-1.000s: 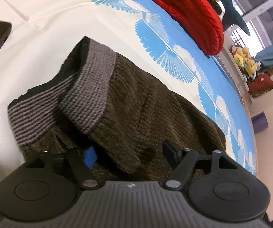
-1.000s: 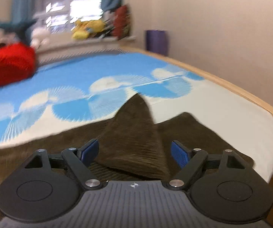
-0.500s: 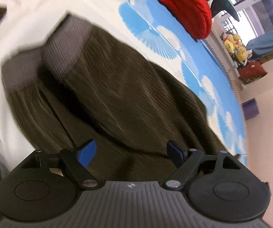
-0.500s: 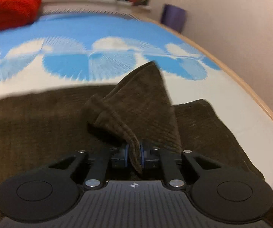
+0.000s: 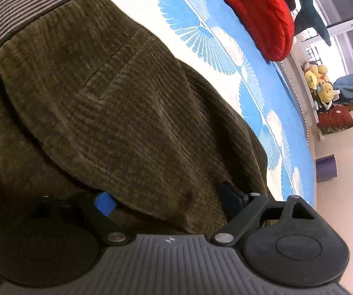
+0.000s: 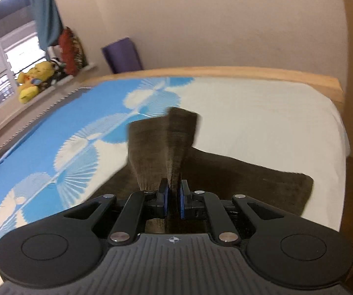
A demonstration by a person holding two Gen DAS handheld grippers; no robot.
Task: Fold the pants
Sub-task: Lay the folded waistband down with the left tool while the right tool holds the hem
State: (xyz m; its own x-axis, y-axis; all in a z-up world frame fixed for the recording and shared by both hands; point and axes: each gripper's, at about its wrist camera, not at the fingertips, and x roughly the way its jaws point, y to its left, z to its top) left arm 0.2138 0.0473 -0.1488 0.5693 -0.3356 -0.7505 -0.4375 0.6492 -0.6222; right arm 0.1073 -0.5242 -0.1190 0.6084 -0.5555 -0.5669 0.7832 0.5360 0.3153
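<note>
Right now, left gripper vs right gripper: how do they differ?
The left gripper stands open, a fold of the brown corduroy pants lying between its fingers without being pinched; the right gripper is shut on a pants leg end, lifting it off the bed. The left is near the striped waistband; the right is at the leg end. Both share black fingers with blue pads.

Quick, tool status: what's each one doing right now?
Left tool: open, pants fabric lying between the fingers, not pinched.
Right tool: closed on a pants leg end.
</note>
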